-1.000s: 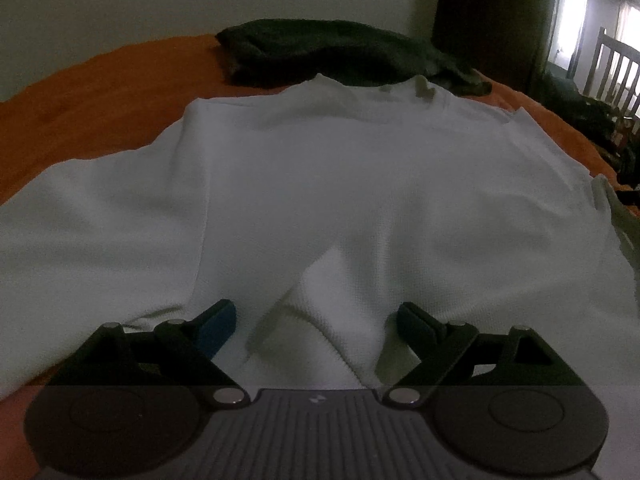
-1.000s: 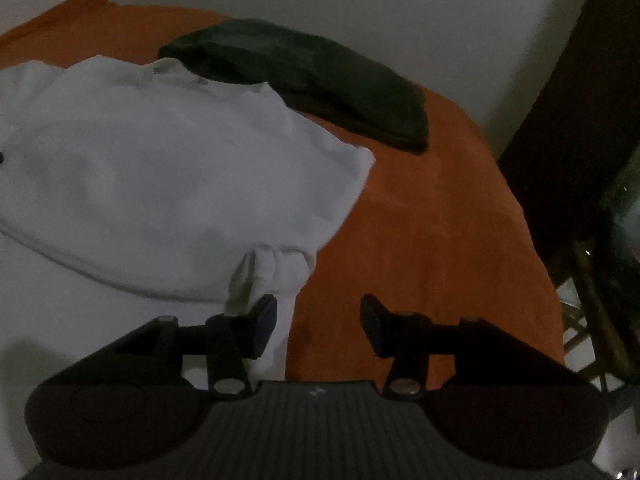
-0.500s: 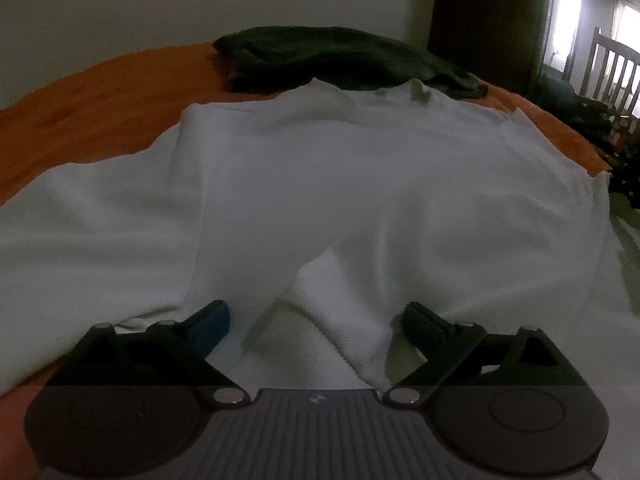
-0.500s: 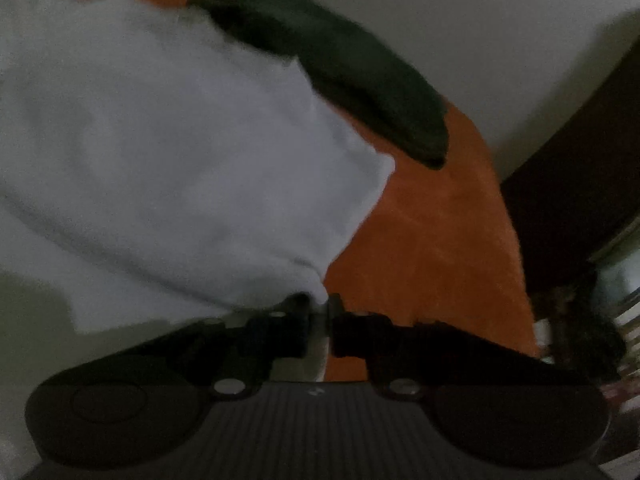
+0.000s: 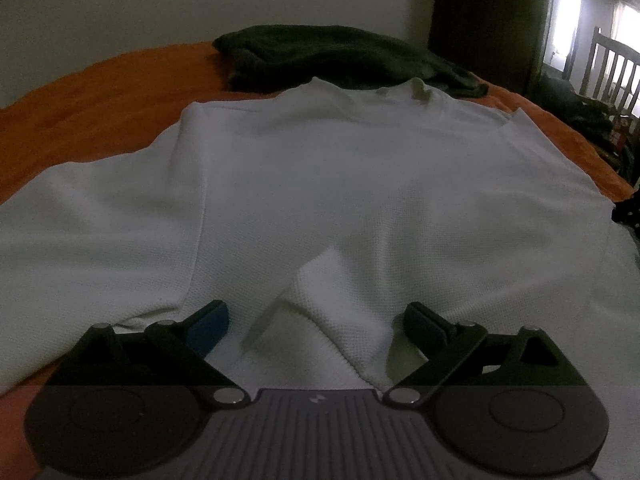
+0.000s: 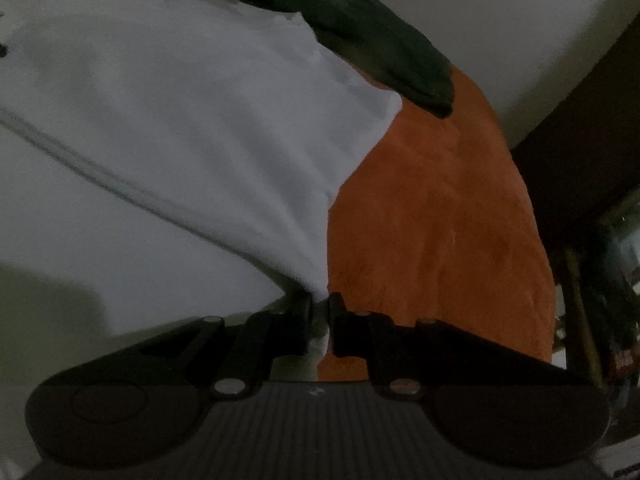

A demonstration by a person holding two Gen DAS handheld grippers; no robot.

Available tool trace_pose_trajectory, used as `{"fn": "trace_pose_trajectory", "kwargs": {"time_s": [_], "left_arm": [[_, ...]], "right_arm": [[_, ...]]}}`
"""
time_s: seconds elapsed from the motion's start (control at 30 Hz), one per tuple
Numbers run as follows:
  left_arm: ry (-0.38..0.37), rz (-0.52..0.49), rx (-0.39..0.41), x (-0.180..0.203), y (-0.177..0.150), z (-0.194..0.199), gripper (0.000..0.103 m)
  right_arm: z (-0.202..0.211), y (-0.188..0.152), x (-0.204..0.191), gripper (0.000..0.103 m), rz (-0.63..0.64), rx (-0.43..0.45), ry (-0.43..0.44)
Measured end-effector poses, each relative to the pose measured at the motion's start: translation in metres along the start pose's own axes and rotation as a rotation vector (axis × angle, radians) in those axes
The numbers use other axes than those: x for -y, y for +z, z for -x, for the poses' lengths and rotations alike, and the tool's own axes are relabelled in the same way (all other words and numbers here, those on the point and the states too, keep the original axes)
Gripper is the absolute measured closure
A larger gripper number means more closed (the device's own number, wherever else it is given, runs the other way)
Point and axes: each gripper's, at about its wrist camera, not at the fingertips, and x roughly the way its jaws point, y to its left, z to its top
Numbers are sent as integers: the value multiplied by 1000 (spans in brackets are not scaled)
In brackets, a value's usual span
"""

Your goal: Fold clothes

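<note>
White knit shirt (image 5: 360, 200) looked limp; your right gripper (image 6: 320, 322) fingers pinched its bed-edge corner, left gripper (image 5: 316, 320) fingers spread.

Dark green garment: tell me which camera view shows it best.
The left wrist view: the dark green garment lies whole beyond the white shirt on the orange bedcover. The right wrist view shows it too, but blurred and cut off at the top edge.

right tongs (image 6: 319, 312) have closed on the white shirt (image 6: 180, 120) sleeve end, pulling it taut
</note>
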Motion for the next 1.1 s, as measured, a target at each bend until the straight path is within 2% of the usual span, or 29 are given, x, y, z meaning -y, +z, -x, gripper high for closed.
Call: {"fn": "trace_pose_trajectory", "kwargs": {"time_s": [0.1,0.13,0.17,0.2,0.27,0.33,0.4,0.47,0.53,0.63,0.67,0.73,0.77,0.9,1.0,1.03,1.1], "left_arm": [[18,5,3,0,6,6,7],[36,13,13,0,10,11,10],[45,28,28,1,14,18,17],[24,67,59,-1,22,29,18],[-17,132,120,-2,37,51,18],[-54,93,154,8,54,65,14],[-98,57,179,20,67,70,8],[-154,53,166,32,72,59,6],[-156,61,113,43,66,39,5],[-70,-7,-3,60,51,10,5],[-54,-25,-19,60,45,5,5],[-33,-45,-54,55,30,-2,1],[-32,-55,-52,51,24,-3,0],[-62,-76,-37,38,14,6,0],[-57,-69,-22,34,17,18,2],[-50,-56,11,37,21,28,2],[-114,-17,84,45,33,50,1]], "right_arm": [[11,-1,10,86,-42,-25,29],[17,-1,15,85,-71,-21,54],[24,-1,20,84,-101,-16,79],[31,-1,25,82,-130,-11,105],[52,-1,30,71,-185,36,154],[70,1,32,70,-241,60,191],[85,8,34,70,-305,122,194],[83,20,38,70,-422,192,220],[66,28,35,69,-508,218,219],[22,25,25,72,-589,112,162],[7,17,27,73,-627,56,161],[1,-4,39,74,-728,83,234],[1,-10,42,74,-736,75,259],[11,-15,41,75,-608,61,277],[16,-9,52,75,-653,-6,300],[18,-3,59,75,-680,-17,296],[39,7,66,69,-721,59,262]]}}
